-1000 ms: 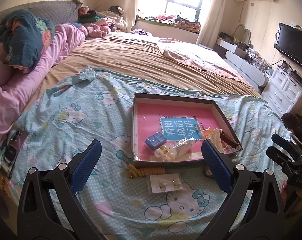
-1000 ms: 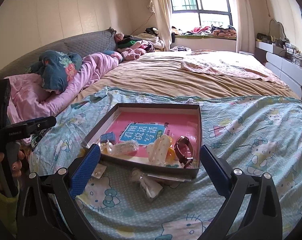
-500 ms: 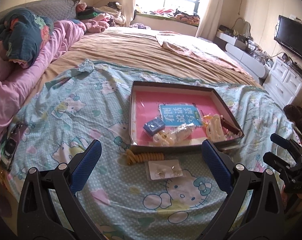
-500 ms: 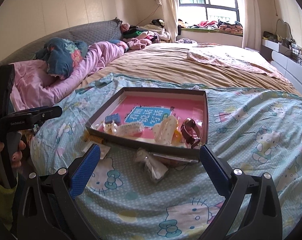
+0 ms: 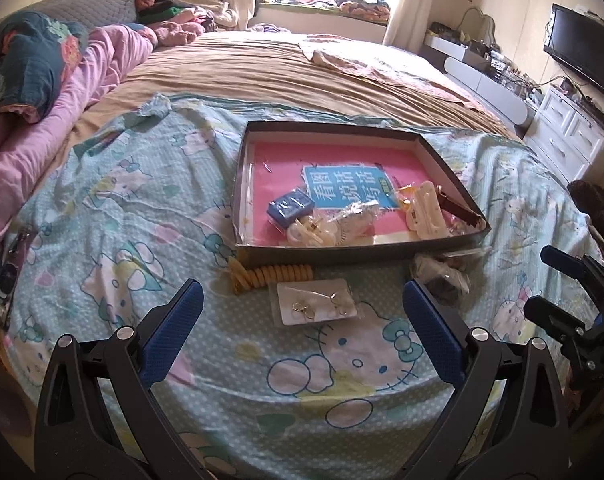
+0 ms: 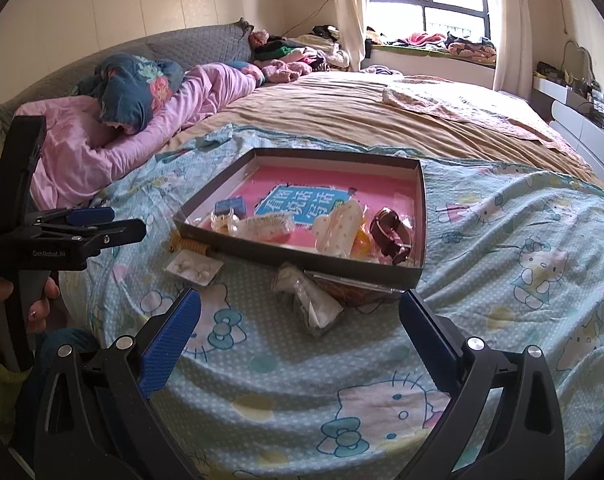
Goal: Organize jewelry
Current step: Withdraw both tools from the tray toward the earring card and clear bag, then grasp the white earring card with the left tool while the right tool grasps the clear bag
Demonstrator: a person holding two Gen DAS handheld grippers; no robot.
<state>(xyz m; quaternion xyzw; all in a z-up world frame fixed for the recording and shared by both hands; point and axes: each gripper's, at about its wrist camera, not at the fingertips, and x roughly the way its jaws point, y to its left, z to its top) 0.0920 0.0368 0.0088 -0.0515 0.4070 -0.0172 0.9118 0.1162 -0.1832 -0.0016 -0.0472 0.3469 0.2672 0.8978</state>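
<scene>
A shallow dark box (image 5: pixel 454 168) with a pink floor (image 6: pixel 418 196) lies on the Hello Kitty blanket. It holds a blue case (image 5: pixel 289 205), a bagged piece (image 5: pixel 354 220), a cream hair clip (image 5: pixel 424 210) and a brown watch (image 6: pixel 392 234). In front of the box lie a yellow coil tie (image 5: pixel 267 274), an earring card (image 5: pixel 316 302) (image 6: pixel 193 268) and a crumpled bag (image 5: pixel 442 278) (image 6: pixel 310 300). My left gripper (image 5: pixel 302 328) is open above the earring card. My right gripper (image 6: pixel 299 332) is open above the crumpled bag.
The blanket (image 5: pixel 121 208) covers the near end of a large bed. Pink and blue bedding (image 5: pixel 29 92) is piled at the left. White drawers (image 5: pixel 570 136) and a TV (image 5: pixel 586 54) stand at the right.
Both grippers have pulled back and risen a little, so the box and the loose items sit farther ahead in both views. Both stay open and empty.
</scene>
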